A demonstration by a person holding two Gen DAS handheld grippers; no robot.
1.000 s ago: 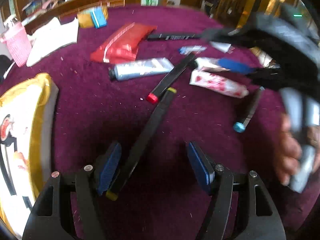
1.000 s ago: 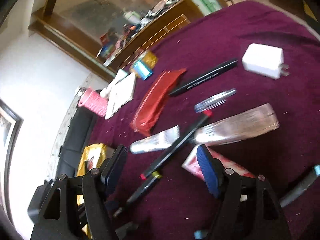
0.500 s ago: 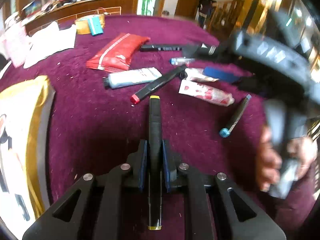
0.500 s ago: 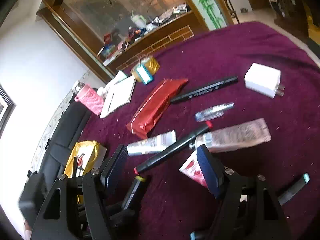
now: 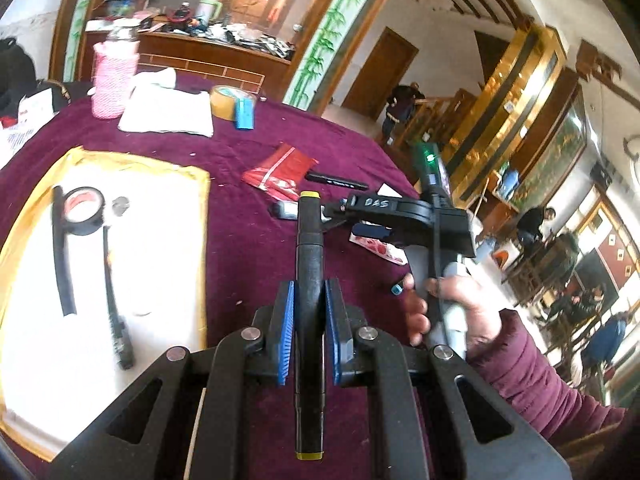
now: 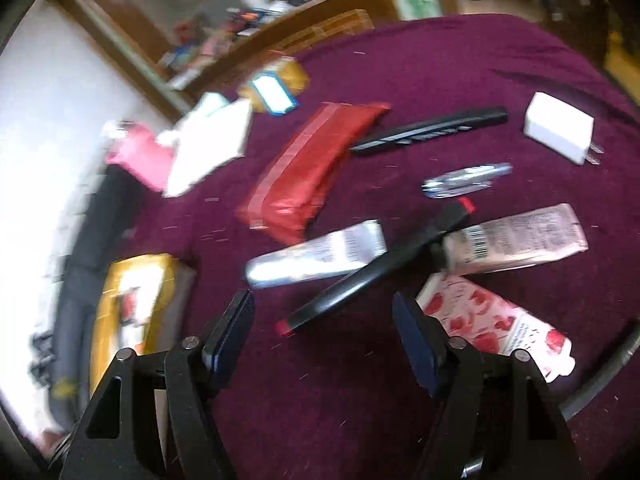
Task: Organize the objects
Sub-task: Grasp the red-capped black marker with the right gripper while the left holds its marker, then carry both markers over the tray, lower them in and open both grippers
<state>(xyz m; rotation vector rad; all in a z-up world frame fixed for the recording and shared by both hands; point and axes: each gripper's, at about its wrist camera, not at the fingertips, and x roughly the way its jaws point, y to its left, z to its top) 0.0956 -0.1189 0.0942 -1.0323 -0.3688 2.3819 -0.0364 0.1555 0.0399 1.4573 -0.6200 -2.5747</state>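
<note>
Yellow-capped marker (image 5: 309, 280) lifted off worktop (image 5: 248, 248), clamped in left hand-held gripper (image 5: 309, 332); right hand-held gripper (image 6: 324, 320) closing, nothing gripped

The left gripper (image 5: 309, 326) has its jaws clamped; the right gripper's (image 6: 324, 336) jaws are closing, nothing between.

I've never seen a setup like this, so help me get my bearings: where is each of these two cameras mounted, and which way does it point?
Left wrist view: sits on the left gripper, looking along the black marker it grips, across the purple table; the person's hand and sleeve show.
Right wrist view: sits on the right gripper, jaws closing with nothing between them, looking down at the red-capped marker.
Shared: red pouch, yellow-edged tray.
</note>
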